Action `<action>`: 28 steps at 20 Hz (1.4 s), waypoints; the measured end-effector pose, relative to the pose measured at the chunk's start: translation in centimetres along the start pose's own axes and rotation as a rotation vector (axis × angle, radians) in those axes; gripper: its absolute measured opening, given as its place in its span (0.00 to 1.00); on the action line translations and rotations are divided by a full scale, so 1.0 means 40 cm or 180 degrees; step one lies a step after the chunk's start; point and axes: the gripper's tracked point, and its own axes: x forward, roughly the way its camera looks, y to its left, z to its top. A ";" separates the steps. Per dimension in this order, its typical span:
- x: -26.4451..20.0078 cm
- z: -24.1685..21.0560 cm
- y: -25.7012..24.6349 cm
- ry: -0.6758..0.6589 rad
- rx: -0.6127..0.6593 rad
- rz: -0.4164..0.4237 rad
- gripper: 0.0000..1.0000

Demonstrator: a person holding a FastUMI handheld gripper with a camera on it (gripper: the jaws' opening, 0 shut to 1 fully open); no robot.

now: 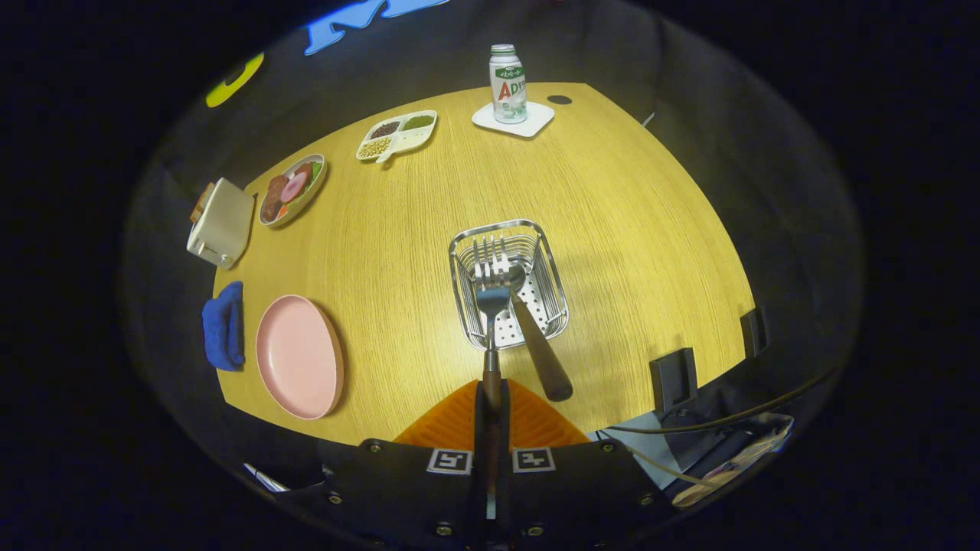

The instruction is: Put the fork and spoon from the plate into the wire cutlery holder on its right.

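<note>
Gripper (490, 417) holds a fork (491, 295) over a wire cutlery holder (508, 282), the spoon (538, 344) already leaning inside it

The fingers pinch the fork's dark wooden handle, its steel tines above the square, perforated-floor basket; likely next is lowering and letting go. The matte pink plate (299, 357) lies bare to the left on the wood-grain table (612, 214)

Far beyond the tongs (491, 398), near the far edge of the table (628, 229): bottle (507, 84) on a white coaster (536, 122), wrapped in a printed label with large red letters under a green band, wording too small to make out. Just behind the fingers, on the tongs' body: two square black-and-white coded markers (449, 461), side by side, bearing no readable characters. Tongs closed on the handle of the fork (491, 298), tines over the wire cutlery holder (553, 268).
</note>
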 end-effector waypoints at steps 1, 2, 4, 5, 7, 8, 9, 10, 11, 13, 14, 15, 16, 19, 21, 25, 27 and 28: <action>0.000 -0.002 0.002 0.0039 0.0011 0.0015 0.05; 0.004 -0.008 0.002 0.0095 0.0014 0.0017 0.05; 0.006 -0.015 0.005 0.0192 0.0006 0.0024 0.05; 0.004 -0.012 0.006 0.0208 0.0005 0.0031 0.05; 0.000 -0.008 0.006 0.0261 0.0007 0.0031 0.05; 0.000 -0.007 0.006 0.0285 0.0013 0.0030 0.05; -0.001 -0.005 0.003 0.0315 0.0023 0.0023 0.05; -0.002 -0.004 0.001 0.0338 0.0037 0.0024 0.05; 0.000 -0.006 0.002 0.0362 0.0042 0.0029 0.05; -0.007 -0.002 0.000 0.0379 0.0016 0.0023 0.07; -0.008 -0.001 0.001 0.0381 0.0000 0.0027 0.07; -0.012 0.000 0.001 0.0375 0.0000 0.0033 0.07; -0.011 0.004 0.003 0.0361 0.0011 0.0038 0.07; -0.017 0.007 0.004 0.0354 0.0035 0.0053 0.07; -0.019 0.016 0.002 0.0317 0.0057 0.0059 0.10; -0.027 0.024 -0.003 0.0262 0.0094 0.0056 0.10; -0.028 0.028 -0.004 0.0240 0.0103 0.0058 0.10; -0.027 0.029 -0.004 0.0232 0.0109 0.0061 0.10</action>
